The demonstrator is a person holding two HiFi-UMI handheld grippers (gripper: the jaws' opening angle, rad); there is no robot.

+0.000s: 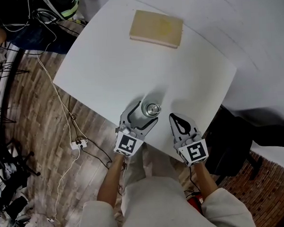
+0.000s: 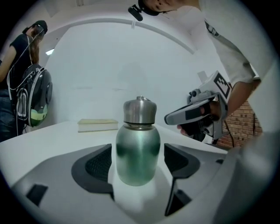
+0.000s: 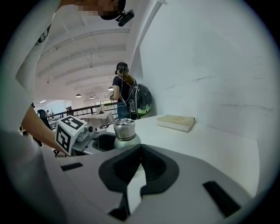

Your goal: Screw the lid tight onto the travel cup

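Note:
A small steel travel cup [image 1: 149,110] stands upright near the front edge of the white table [image 1: 106,74], its silver lid [image 2: 139,110] sitting on its neck. My left gripper [image 1: 143,114] is open, with the cup's green-tinted body [image 2: 137,151] between its jaws. A thin gap shows at each dark pad [image 2: 98,164]. My right gripper [image 1: 178,119] is shut with nothing in it, a little to the right of the cup and apart from it. The right gripper view looks past its closed jaws [image 3: 139,164] at the cup [image 3: 126,135] to the left.
A flat tan book [image 1: 156,28] lies at the far side of the table. Cables and a power strip [image 1: 78,144] lie on the wooden floor to the left. A person with a backpack [image 3: 139,101] stands beyond the table.

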